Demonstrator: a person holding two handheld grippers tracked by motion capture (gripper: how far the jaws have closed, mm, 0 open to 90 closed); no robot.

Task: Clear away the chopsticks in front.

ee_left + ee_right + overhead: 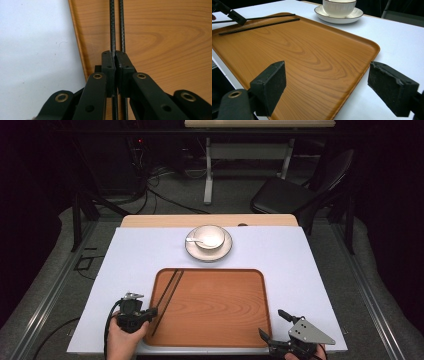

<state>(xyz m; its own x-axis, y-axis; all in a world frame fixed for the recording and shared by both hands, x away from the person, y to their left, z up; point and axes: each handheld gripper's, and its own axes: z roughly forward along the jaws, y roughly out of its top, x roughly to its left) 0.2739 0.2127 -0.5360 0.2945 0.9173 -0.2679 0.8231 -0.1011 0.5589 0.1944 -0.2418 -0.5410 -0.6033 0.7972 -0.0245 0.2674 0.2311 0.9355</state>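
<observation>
Tray (pixel 215 305): rectangular, rounded corners, low raised rim, orange-brown wood-grain finish, smooth w/ slight sheen. It sat on a pale blue-white table cover (pixel 300 265), matte, near the table's front edge, approx. centred.

Chopsticks: two thin black sticks, straight, w/ a fine woven, carbon-like texture visible in the left gripper view. One chopstick (pixel 112 30) was clamped between the pads of the left gripper (pixel 115 58), jaws clenched on it, a short way up from its near end. Second chopstick (pixel 121 27) lay just beside it on the tray floor, close to parallel, not gripped.

Location: both sticks were along the tray's left edge, inside the rim. Long axis ran from the tray's front-left corner towards its rear-left corner, leaning slightly right at the far end in the high view. In the right gripper view the held stick sat above the tray floor; the other lay flat.

Right gripper (pixel 327 87): jaws released, wide apart, nothing between the black, rough-edged pads; positioned at the tray's front-right corner.

Beyond the tray's rear edge: white glazed ceramic bowl (pixel 209 236) on a white saucer (pixel 222 252) w/ thin dark rim, a white spoon (pixel 196 240) resting in the bowl.
</observation>
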